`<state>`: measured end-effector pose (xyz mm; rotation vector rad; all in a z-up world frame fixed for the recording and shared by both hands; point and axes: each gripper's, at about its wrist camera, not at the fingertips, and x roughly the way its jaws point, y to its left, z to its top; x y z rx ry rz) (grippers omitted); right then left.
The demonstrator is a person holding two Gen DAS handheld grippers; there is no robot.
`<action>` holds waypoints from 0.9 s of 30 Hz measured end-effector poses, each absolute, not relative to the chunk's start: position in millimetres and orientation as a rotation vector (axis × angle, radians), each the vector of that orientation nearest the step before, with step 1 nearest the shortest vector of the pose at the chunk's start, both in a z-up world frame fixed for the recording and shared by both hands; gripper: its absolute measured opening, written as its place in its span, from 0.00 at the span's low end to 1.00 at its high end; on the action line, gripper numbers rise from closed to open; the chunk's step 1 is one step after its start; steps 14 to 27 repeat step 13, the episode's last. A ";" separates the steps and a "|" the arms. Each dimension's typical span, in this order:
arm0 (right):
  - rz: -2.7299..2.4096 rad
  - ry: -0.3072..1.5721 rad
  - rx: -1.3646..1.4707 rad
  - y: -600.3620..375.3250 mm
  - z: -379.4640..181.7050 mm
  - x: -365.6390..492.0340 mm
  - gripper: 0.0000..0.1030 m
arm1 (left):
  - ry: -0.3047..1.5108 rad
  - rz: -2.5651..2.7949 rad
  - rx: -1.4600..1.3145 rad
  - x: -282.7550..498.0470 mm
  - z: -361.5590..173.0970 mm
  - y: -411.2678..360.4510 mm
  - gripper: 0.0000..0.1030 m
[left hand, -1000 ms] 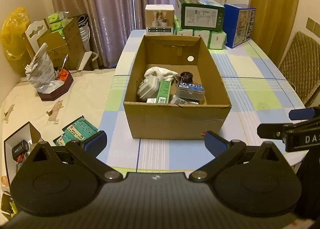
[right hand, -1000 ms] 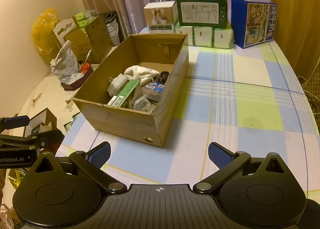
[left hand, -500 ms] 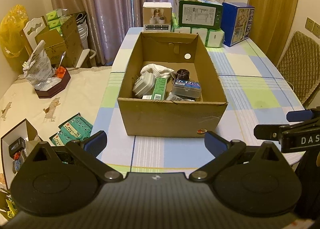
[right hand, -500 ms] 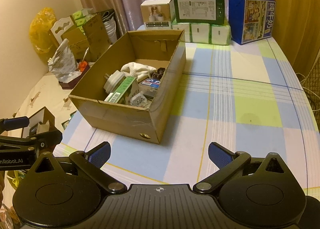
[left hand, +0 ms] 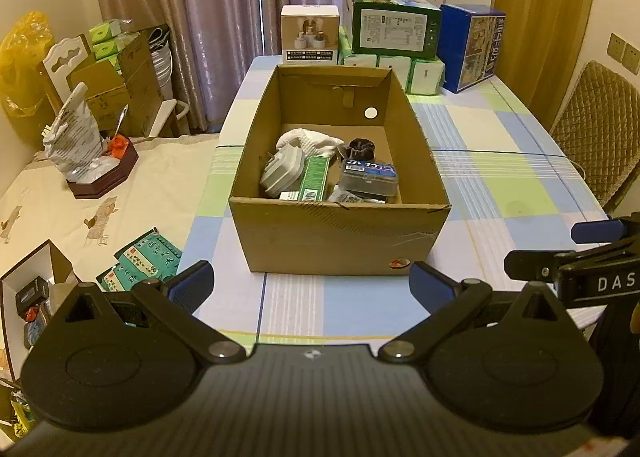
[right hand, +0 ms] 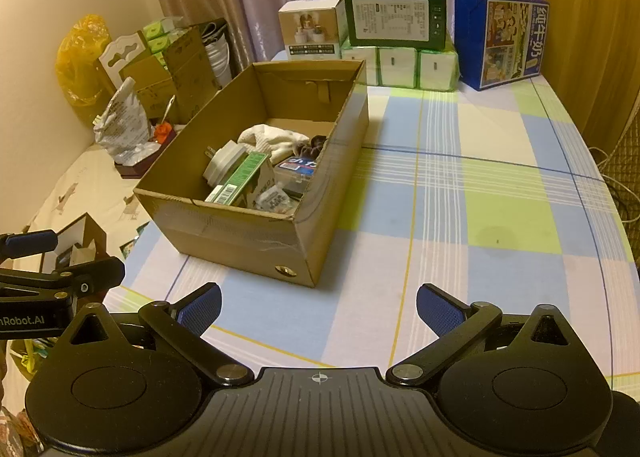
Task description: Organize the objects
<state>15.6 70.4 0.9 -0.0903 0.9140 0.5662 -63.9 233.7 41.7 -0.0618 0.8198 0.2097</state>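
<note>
From your left wrist, the box (left hand: 339, 235) sits on the table (left hand: 500, 177) with its long axis running straight away from you, a short wall facing you. Inside, near that wall, lie a green carton (left hand: 314, 177), plug (left hand: 281, 169), cloth (left hand: 308, 139) and blue-labelled case (left hand: 370, 176). Your left gripper (left hand: 311, 285) is spread wide, holding nothing, short of the box

From your right wrist, the box (right hand: 256, 235) angles away to the right. Your right gripper (right hand: 319, 307) is spread wide too, empty, above bare table right of the box
</note>
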 end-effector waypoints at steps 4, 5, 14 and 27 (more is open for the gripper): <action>0.565 0.913 -0.095 70.8 0.1 15.7 0.98 | 0.820 0.209 -0.066 -62.2 41.2 234.0 0.99; 0.564 0.913 -0.095 70.8 0.1 15.7 0.98 | 0.821 0.209 -0.066 -61.9 41.1 234.1 0.99; 0.564 0.912 -0.096 70.8 -0.1 15.1 0.98 | 0.802 0.200 -0.080 -64.4 40.3 233.5 0.99; 0.564 0.912 -0.096 70.8 -0.1 15.1 0.98 | 0.802 0.200 -0.080 -64.4 40.3 233.5 0.99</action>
